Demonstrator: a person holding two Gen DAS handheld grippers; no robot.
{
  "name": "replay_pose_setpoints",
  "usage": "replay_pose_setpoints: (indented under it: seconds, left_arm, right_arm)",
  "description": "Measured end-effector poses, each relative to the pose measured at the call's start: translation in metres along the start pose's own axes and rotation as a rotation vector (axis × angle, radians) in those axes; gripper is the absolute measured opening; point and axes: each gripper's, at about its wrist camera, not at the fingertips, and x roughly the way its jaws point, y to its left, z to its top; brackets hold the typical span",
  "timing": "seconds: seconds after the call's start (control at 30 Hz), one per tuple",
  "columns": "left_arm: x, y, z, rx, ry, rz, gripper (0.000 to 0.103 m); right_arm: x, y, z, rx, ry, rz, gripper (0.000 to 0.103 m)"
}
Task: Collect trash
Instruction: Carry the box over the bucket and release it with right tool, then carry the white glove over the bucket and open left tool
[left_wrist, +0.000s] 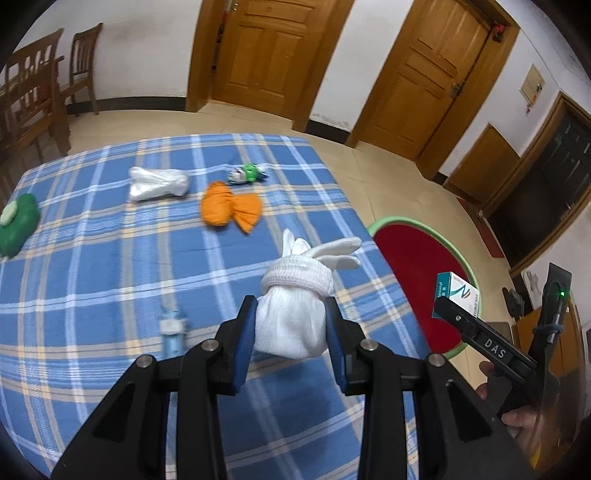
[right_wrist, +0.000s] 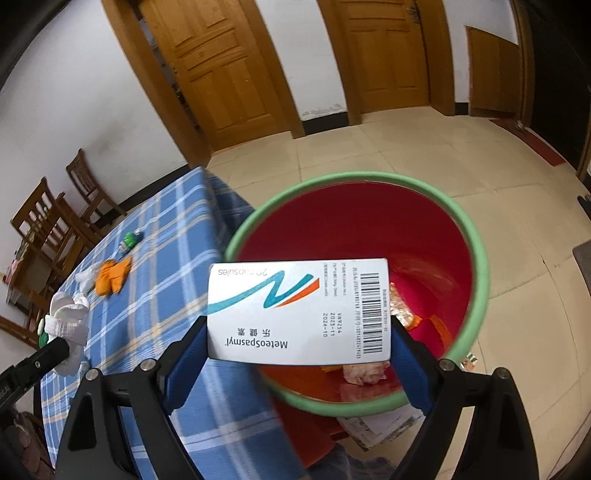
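My left gripper (left_wrist: 291, 317) is shut on a rolled white glove (left_wrist: 295, 295), held above the blue plaid tablecloth (left_wrist: 110, 258). My right gripper (right_wrist: 299, 325) is shut on a white medicine box (right_wrist: 295, 310), gripped by its two short ends over the near rim of a red bin with a green rim (right_wrist: 476, 258). Inside the bin lie several scraps of trash (right_wrist: 402, 314). In the left wrist view the medicine box (left_wrist: 456, 293) and the right gripper's body show beside the bin (left_wrist: 417, 266). In the right wrist view the glove (right_wrist: 68, 314) appears at the far left.
On the cloth lie an orange cloth (left_wrist: 231, 206), a white crumpled bag (left_wrist: 159, 182), a green-and-white wrapper (left_wrist: 247, 173), a green pouch (left_wrist: 16, 223) and a small blue bottle (left_wrist: 171, 328). Wooden chairs (left_wrist: 37, 88) stand beyond the table. Papers (right_wrist: 380, 424) lie on the floor by the bin.
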Motion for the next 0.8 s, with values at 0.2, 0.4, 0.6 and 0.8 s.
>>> replay_pose_setpoints:
  seconds: [0.2,0.4,0.6,0.8]
  left_arm:
    - [0.012,-0.020,0.001,0.041,0.021,-0.022,0.036]
    - [0.020,-0.035,0.007,0.077,0.034,-0.041,0.036]
    - [0.030,-0.057,0.013,0.123,0.041,-0.064,0.036]
    - [0.044,-0.086,0.014,0.179,0.055,-0.088,0.036]
  right_arm:
    - [0.000,-0.015,0.003,0.043,0.000,-0.001,0.102]
    - [-0.007,-0.023,0.006,0.064,-0.013,0.009,0.103]
    - [-0.024,-0.033,0.011,0.071,-0.051,0.000,0.103]
    - [-0.042,-0.047,0.015,0.096,-0.098,-0.017,0.103]
